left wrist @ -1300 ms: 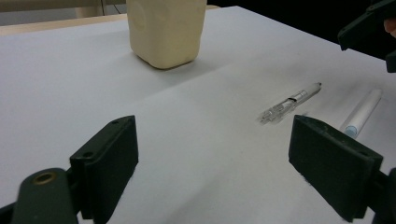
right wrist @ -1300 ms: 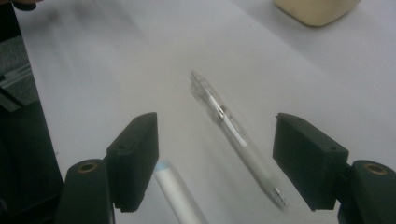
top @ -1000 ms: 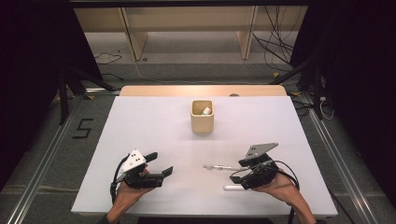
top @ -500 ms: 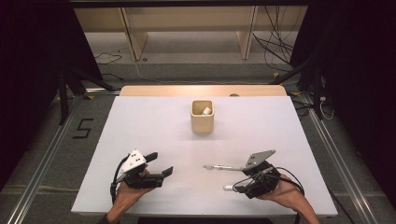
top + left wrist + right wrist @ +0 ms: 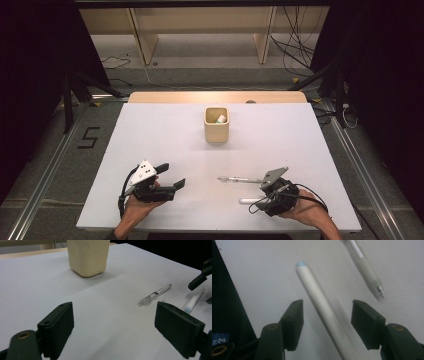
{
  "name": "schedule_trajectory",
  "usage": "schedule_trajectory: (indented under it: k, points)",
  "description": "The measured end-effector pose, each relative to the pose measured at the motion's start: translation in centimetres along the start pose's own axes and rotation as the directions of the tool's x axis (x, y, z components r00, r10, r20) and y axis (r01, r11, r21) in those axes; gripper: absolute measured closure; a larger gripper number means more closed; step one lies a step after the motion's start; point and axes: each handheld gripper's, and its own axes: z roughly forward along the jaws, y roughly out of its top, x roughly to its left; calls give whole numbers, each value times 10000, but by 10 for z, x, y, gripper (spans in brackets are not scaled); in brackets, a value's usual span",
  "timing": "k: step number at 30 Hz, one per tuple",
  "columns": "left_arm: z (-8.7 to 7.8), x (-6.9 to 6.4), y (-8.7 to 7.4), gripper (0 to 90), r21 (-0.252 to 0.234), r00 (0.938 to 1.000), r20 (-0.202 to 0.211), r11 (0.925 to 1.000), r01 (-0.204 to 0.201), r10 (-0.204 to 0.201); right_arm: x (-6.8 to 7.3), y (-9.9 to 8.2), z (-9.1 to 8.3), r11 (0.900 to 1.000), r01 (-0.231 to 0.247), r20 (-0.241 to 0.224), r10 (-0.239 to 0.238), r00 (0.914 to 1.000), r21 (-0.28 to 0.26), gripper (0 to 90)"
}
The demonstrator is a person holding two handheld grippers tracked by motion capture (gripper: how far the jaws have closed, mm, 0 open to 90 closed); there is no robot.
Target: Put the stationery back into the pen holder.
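A white marker (image 5: 322, 307) with a pale blue end lies on the white table (image 5: 165, 135) between the jaws of my right gripper (image 5: 328, 308). The jaws have just been closing, with a gap still on each side of the marker. In the high view my right gripper (image 5: 256, 202) sits near the front right, over the marker (image 5: 247, 201). A clear pen (image 5: 239, 179) lies just beyond it, also seen as the clear pen (image 5: 364, 265). My left gripper (image 5: 171, 176) rests open at the front left with nothing between its jaws (image 5: 113, 322).
A cream square cup (image 5: 216, 125) stands upright at the table's middle back with a small white item inside. From the left gripper view, the cup (image 5: 88, 256), the pen (image 5: 155, 294) and the marker (image 5: 193, 301) lie ahead. The table's front edge is close to both hands.
My right gripper has dropped toward the front edge and settled around the white marker, its jaws narrower than before. The left gripper has stayed put.
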Motion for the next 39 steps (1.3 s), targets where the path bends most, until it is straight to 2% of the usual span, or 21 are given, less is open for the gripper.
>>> schedule_trajectory:
  k: [5, 15, 20, 27, 31, 33, 34, 36, 37, 39]
  points:
    - [0, 0, 0, 154, 14, 10000, 10, 10000, -14, 14, 1, -1, 4, 9991, 340, 231, -346, 9991, 257, 489]
    - [0, 0, 0, 154, 18, 10000, -2, 10000, -16, 16, 0, -1, 9, 9972, 421, 400, -446, 9982, 619, 581]
    - [0, -1, 0, 154, 47, 10000, 27, 10000, -36, 35, -1, -1, 10, 9971, 452, 189, -465, 9987, 612, 645]
    - [1, -1, -1, 155, 67, 10000, 28, 10000, -53, 53, 0, 5, 11, 9909, 803, -48, -803, 9968, 1079, 700]
    - [2, -1, -1, 155, 78, 10000, 53, 10000, -47, 47, -1, 7, 12, 9892, 941, -205, -924, 9955, 1127, 729]
    - [1, -2, -1, 155, 77, 10000, 68, 9999, -64, 64, 0, 7, 11, 9880, 906, -230, -884, 9958, 1249, 746]
    - [1, -2, -1, 155, 74, 10000, 68, 10000, -56, 56, 0, 8, 12, 9869, 1065, -213, -1047, 9943, 1211, 755]
    - [2, -1, -1, 155, 80, 10000, 61, 10000, -37, 37, 1, 9, 12, 9846, 1081, -247, -1057, 9941, 1371, 774]
    - [2, -1, -1, 155, 85, 10000, 57, 10000, -44, 44, 1, 9, 12, 9826, 1292, -257, -1269, 9916, 1332, 779]
    - [2, -2, -1, 155, 83, 10000, 66, 9999, -57, 56, 2, 10, 12, 9824, 1217, -269, -1191, 9925, 1416, 781]
